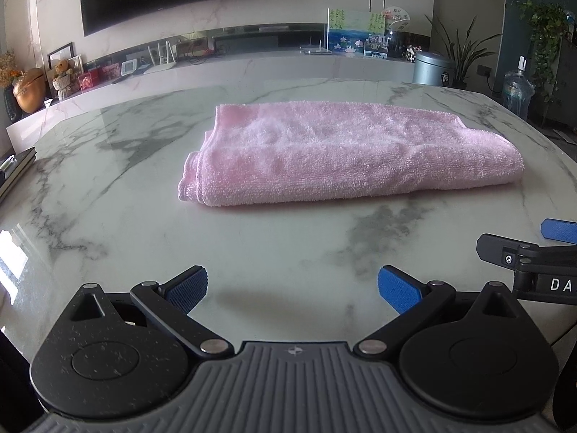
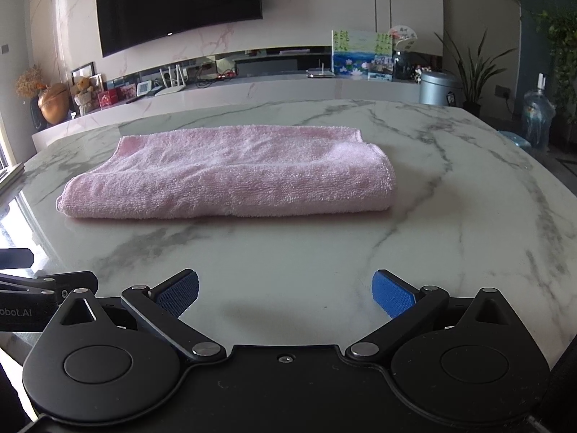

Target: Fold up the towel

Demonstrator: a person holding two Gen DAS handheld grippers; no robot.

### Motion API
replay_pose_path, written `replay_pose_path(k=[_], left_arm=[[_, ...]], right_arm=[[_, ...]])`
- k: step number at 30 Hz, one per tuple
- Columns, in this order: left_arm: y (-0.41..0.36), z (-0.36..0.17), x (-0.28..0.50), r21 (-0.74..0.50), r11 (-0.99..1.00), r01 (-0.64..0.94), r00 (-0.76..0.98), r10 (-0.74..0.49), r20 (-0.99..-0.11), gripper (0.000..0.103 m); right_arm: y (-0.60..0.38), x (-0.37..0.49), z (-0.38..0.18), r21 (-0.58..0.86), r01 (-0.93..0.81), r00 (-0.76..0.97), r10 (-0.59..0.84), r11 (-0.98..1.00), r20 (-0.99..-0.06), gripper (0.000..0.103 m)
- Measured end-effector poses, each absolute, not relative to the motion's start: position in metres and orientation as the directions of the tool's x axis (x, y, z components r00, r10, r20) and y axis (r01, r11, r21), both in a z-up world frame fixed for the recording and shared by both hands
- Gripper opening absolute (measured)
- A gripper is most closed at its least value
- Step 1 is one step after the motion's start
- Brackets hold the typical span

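- Left gripper (image 1: 292,288) is sitting nearest the lens, its blue pads (image 1: 398,288) spread wide apart and grasping nothing, hovering over bare marble.
- Right gripper (image 2: 285,290) is likewise standing released, fingers parted and holding nothing, just beside the left one.
- Pink towel (image 1: 342,155) is lying folded into a long, layered rectangle near the middle of the marble table (image 1: 108,223), ahead of both grippers and touching neither.
- Dark television (image 2: 176,3) is hanging on the far wall, above a cluttered shelf.
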State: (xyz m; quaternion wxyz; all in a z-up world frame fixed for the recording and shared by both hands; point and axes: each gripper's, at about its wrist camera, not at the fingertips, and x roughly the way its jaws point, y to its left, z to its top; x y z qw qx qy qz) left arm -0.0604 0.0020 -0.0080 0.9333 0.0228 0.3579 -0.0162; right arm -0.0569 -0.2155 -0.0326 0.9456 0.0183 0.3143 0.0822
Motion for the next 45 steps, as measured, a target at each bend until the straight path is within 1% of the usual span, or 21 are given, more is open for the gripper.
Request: replay_pose_path(k=[6,14,31,45], left_arm=[[-0.001,-0.014,-0.056,0.03,0.999,0.043,0.744,-0.012,-0.669,0.103],[-0.001,-0.016,-0.058,0.017,0.999,0.028,0.755,-0.01,-0.656,0.103],[-0.002,-0.019,-0.065,0.019,1.0,0.014,0.789,0.0,-0.615,0.103],[-0.004,-0.02,-0.068,0.019,1.0,0.005,0.801,0.008,-0.598,0.103]], right_arm=[[-0.215,-0.057,-0.034,0.083,-0.143,0.793,0.165,0.986,-0.587,0.102],[-0.206,-0.058,-0.037,0.029,-0.159,0.801,0.146,0.987,-0.581,0.103],[-0.203,-0.064,-0.042,0.023,-0.144,0.826,0.133,0.989,-0.549,0.103],[-0.199,-0.065,-0.041,0.026,-0.139,0.828,0.13,0.99,-0.545,0.103]])
